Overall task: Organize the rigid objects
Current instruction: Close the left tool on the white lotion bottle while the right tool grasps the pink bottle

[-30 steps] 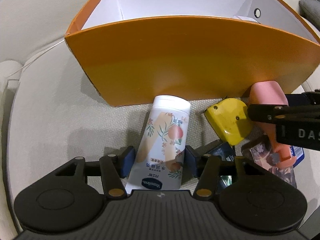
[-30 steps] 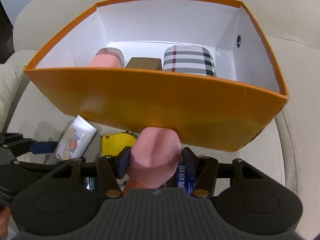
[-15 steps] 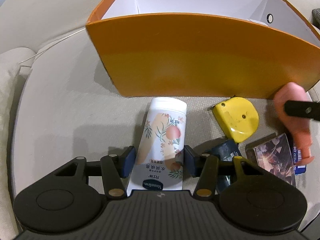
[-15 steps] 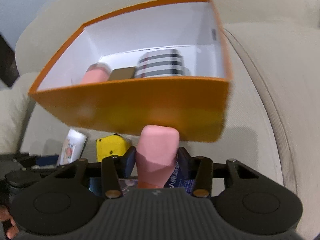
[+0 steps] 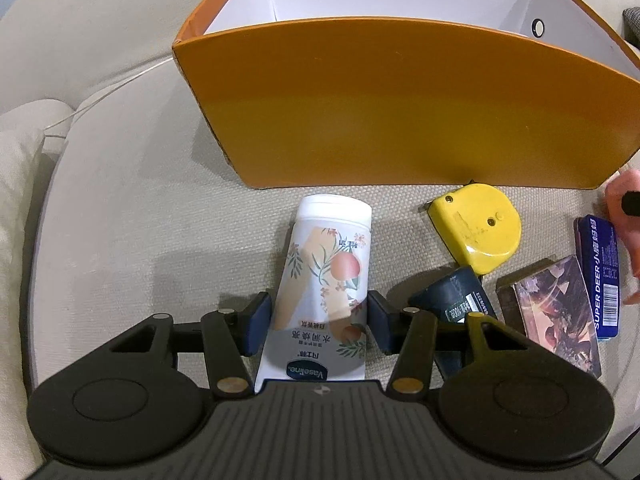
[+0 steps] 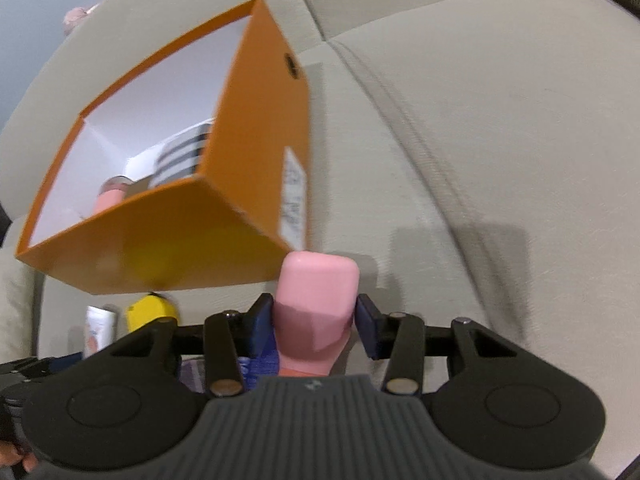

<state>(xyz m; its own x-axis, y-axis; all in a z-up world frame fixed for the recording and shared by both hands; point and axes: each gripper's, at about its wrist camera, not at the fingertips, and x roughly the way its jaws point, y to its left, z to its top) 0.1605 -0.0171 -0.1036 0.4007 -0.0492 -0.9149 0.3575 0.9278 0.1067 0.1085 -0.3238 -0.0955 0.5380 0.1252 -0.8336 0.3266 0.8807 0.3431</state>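
A white Vaseline lotion bottle (image 5: 326,280) with a floral print lies on the sofa cushion, cap toward the open orange box (image 5: 400,108), beside a yellow tape measure (image 5: 478,226), a dark pouch (image 5: 452,300), two card boxes (image 5: 560,308) and a pink bottle (image 6: 316,308).

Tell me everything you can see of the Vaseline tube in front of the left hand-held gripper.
The Vaseline tube is white, smooth and plastic-looking, printed with leaves, peach-coloured fruit, Chinese text and a blue Vaseline logo. It lies flat on the beige cushion, white cap pointing toward the orange box without touching it, logo end hidden under the left hand-held gripper. The blue pads flank its body; contact is unclear. The yellow tape measure lies to its right, apart.
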